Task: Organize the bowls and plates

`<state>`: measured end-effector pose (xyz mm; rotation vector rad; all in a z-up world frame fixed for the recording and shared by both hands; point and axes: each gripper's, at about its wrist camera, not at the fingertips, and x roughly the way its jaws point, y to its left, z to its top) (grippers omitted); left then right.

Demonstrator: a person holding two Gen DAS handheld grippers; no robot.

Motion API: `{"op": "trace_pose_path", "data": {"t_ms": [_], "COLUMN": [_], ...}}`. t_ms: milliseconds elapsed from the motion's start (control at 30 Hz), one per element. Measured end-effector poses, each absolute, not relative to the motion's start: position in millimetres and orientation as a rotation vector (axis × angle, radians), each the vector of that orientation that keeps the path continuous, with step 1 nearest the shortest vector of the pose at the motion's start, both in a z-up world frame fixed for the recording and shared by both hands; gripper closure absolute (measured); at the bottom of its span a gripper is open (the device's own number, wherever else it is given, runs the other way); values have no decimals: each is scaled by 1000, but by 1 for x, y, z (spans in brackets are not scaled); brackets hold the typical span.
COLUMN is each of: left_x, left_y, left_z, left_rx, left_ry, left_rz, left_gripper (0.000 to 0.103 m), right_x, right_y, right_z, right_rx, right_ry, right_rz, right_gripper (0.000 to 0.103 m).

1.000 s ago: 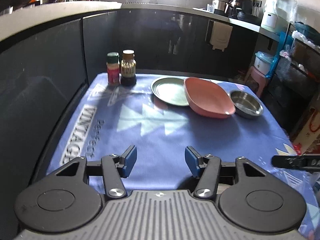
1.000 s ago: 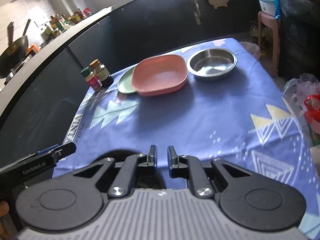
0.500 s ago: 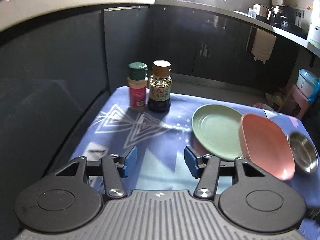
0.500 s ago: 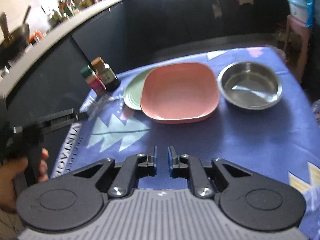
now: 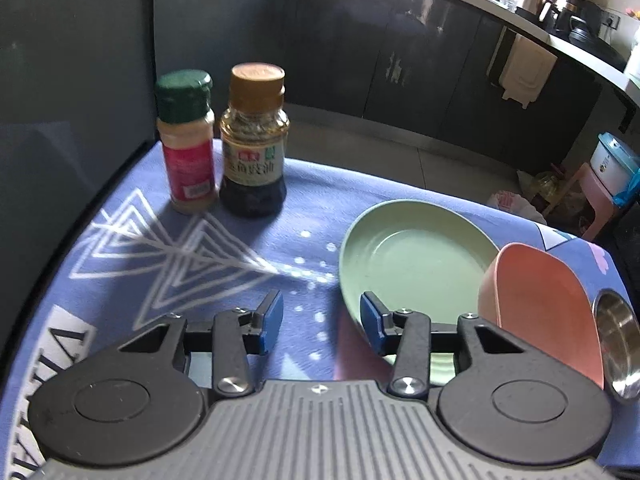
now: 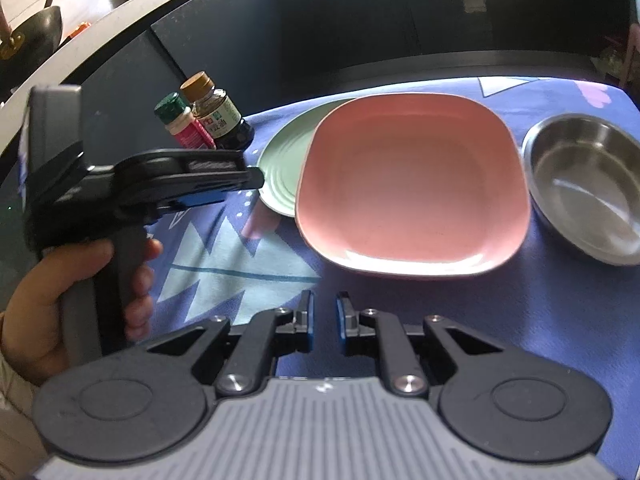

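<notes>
A round green plate (image 5: 416, 260) lies on the blue cloth; it also shows in the right wrist view (image 6: 282, 164). A square pink plate (image 6: 412, 184) rests on its right edge, tilted; it also shows in the left wrist view (image 5: 548, 308). A steel bowl (image 6: 588, 184) sits to the right of the pink plate and shows at the left wrist view's edge (image 5: 618, 340). My left gripper (image 5: 320, 322) is open and empty, its right finger at the green plate's near rim. My right gripper (image 6: 323, 320) is nearly closed and empty, just short of the pink plate.
A green-capped spice jar (image 5: 186, 144) and a brown-capped sauce bottle (image 5: 254, 144) stand at the table's far left corner. Dark cabinets ring the table. A pink stool (image 5: 600, 200) with a container stands far right. The left gripper (image 6: 224, 184) shows in the right wrist view, held by a hand.
Both grippers have moved forward towards the plates. The left one has closed in on the green plate's near rim; the right one has neared the pink plate. Jaw openings are unchanged.
</notes>
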<state>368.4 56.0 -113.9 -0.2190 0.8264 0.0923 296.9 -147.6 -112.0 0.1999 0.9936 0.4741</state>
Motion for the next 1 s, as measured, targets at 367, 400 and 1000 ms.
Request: {"op": "trace_pose_path", "data": {"t_ms": [367, 400, 1000], "left_x": [367, 363, 306], "left_y": [50, 54, 94], "left_z": [-114, -113, -108], "left_rx": [-208, -205, -148], "left_ry": [842, 850, 868], "left_rz": [39, 35, 20], "left_gripper": [94, 94, 81], "right_x": [295, 294, 311], "right_y": [-150, -150, -152], "right_z": [-116, -116, -118], "right_rx": [226, 229, 352], "right_ry": [989, 986, 955], "right_rz": [457, 456, 390], "right_gripper": [90, 90, 53]}}
